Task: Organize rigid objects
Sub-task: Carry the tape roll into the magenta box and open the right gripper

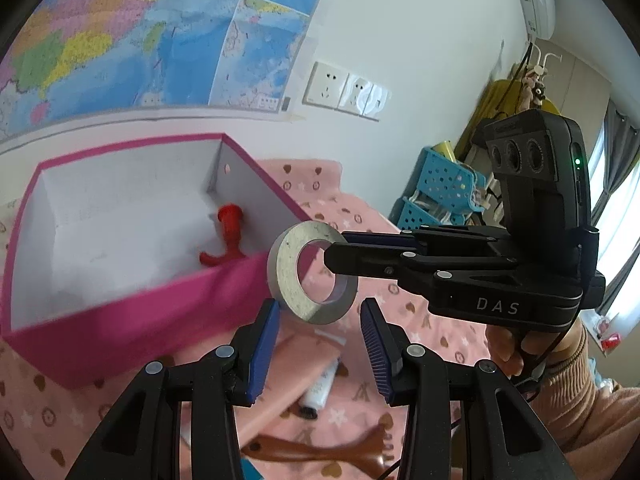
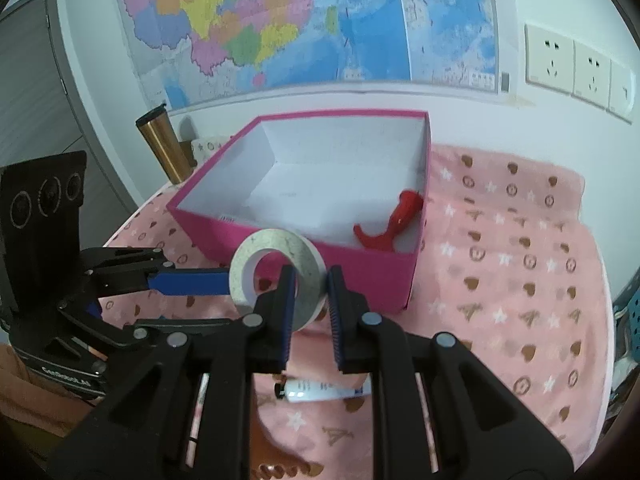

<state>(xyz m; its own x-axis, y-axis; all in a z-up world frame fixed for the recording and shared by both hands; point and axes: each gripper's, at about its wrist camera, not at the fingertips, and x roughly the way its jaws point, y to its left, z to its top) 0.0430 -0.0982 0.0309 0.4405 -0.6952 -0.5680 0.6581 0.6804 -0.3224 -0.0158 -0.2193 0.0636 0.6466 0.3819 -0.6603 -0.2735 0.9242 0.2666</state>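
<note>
A grey-white tape roll (image 1: pixel 286 272) (image 2: pixel 276 244) hangs in the air just in front of the pink box (image 1: pixel 120 320) (image 2: pixel 360 276). My right gripper (image 1: pixel 335 249) (image 2: pixel 312 278) is shut on the roll's wall, one finger through the hole and one outside. My left gripper (image 1: pixel 320 306) (image 2: pixel 224 281) comes from below and left. Its blue pads rest against the roll's two flat sides at the lower edge. A red hook-shaped piece (image 1: pixel 228 232) (image 2: pixel 400 220) lies inside the box, by its right wall.
A white tube (image 1: pixel 320 392) (image 2: pixel 320 393) and a brown foot-shaped stick (image 1: pixel 320 452) lie on the pink patterned cloth (image 2: pixel 520 280) below the grippers. A gold flask (image 2: pixel 164 148) stands left of the box. Blue baskets (image 1: pixel 440 188) sit off the far right. A sleeved hand (image 1: pixel 516 344) holds the right gripper.
</note>
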